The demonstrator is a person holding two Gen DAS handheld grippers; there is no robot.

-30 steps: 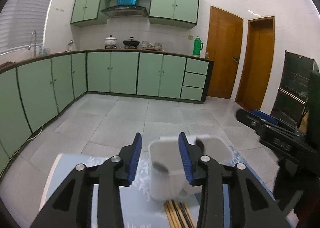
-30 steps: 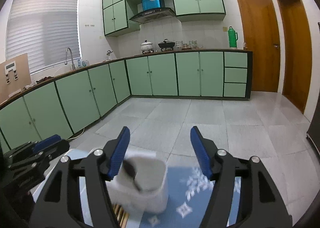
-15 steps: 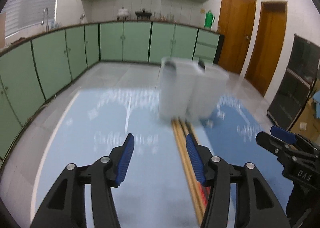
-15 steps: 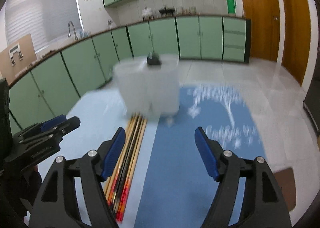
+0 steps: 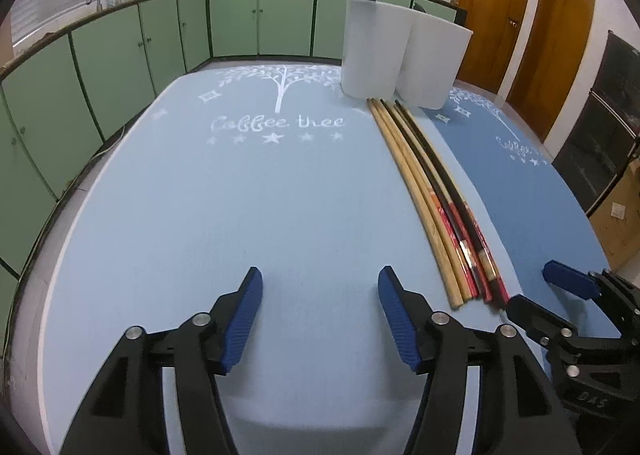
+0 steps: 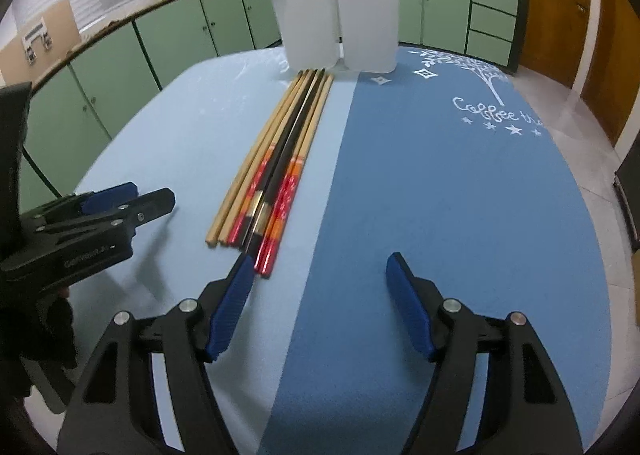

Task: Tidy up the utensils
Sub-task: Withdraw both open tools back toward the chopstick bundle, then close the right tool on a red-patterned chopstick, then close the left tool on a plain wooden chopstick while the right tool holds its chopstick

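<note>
Several chopsticks (image 5: 434, 191) lie side by side on the table, plain wood, black and red ones; they also show in the right wrist view (image 6: 280, 159). Two white holder cups (image 5: 396, 55) stand together at their far ends, also seen in the right wrist view (image 6: 336, 23). My left gripper (image 5: 320, 307) is open and empty over the light blue mat, left of the chopsticks' near ends. My right gripper (image 6: 320, 295) is open and empty, its left finger just short of the red chopstick ends. Each gripper shows in the other's view, the right (image 5: 536, 299) and the left (image 6: 132, 199).
A light blue mat (image 5: 200, 215) and a darker blue mat (image 6: 460, 195) cover the table. Green kitchen cabinets (image 5: 120, 47) run along the far wall, wooden doors (image 5: 492, 7) at the right. Table edges fall away left and right.
Both grippers pulled back and tilted down from the white cups toward the table. The cups now stand far off and the full chopsticks lie in view.
</note>
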